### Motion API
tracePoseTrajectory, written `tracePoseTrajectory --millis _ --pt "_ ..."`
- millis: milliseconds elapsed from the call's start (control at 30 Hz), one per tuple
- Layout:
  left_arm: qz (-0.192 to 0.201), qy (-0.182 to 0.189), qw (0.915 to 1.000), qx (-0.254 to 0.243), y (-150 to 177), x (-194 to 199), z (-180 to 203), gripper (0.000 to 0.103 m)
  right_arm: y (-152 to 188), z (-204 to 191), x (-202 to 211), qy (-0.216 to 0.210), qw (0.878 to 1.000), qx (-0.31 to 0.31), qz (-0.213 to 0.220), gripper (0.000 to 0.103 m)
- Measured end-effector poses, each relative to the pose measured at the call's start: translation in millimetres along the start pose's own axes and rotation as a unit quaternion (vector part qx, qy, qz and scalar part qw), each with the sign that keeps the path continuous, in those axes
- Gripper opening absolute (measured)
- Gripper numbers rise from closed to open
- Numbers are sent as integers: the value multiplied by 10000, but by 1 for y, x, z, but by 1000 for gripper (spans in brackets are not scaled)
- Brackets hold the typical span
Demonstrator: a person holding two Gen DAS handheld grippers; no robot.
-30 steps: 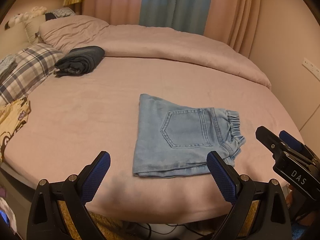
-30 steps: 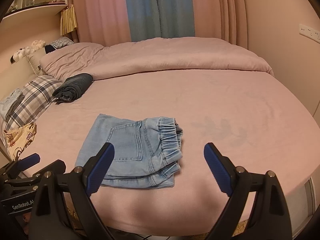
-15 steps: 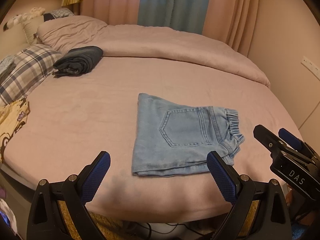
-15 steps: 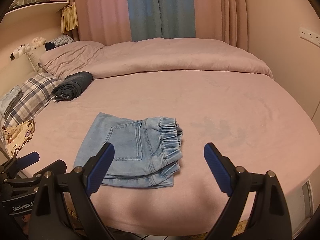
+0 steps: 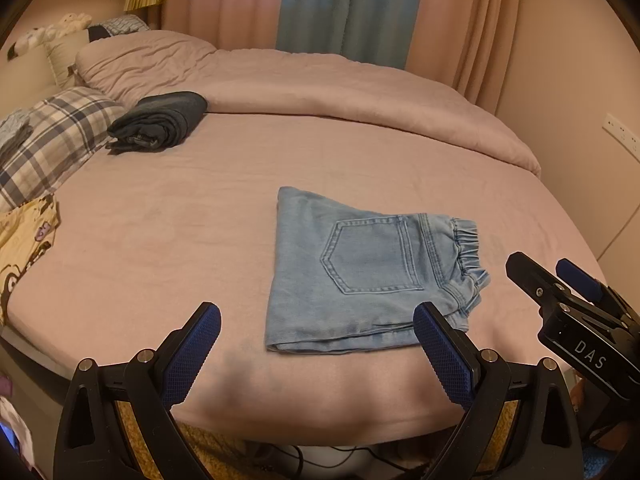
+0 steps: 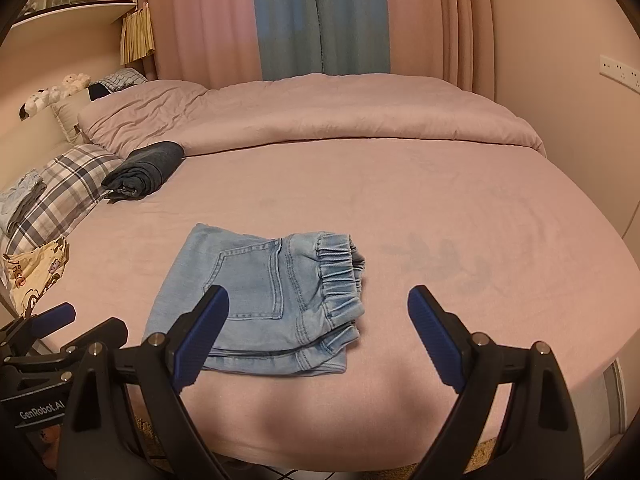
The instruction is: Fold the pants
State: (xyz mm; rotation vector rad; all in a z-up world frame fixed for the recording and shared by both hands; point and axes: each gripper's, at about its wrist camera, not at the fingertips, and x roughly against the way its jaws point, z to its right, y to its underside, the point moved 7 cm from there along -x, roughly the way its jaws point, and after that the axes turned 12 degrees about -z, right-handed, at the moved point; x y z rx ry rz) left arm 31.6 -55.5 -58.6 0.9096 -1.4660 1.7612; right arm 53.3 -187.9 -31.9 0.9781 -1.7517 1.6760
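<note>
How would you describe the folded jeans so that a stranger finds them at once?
Start at the wide pink bed. Near its front edge lies a flat folded pair of light blue denim pants, back pocket up and gathered elastic waistband to the right. The dark navy rolled garment by the plaid pillow is much darker.

Light-blue denim pants (image 5: pixel 360 272) on pink bed (image 5: pixel 200 208) (plaid pillow (image 5: pixel 52 140), navy bundle (image 5: pixel 160 122)).

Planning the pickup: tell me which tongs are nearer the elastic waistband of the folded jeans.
Right. The right tongs sit just before the waistband; the left tongs face the opposite, folded end.
</note>
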Motion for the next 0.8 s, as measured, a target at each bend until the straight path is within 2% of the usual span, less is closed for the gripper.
tracePoseTrajectory --millis 800 --pt "28 2 10000 -27 -1 0 -1 97 3 -5 -1 35 10000 21 -22 92"
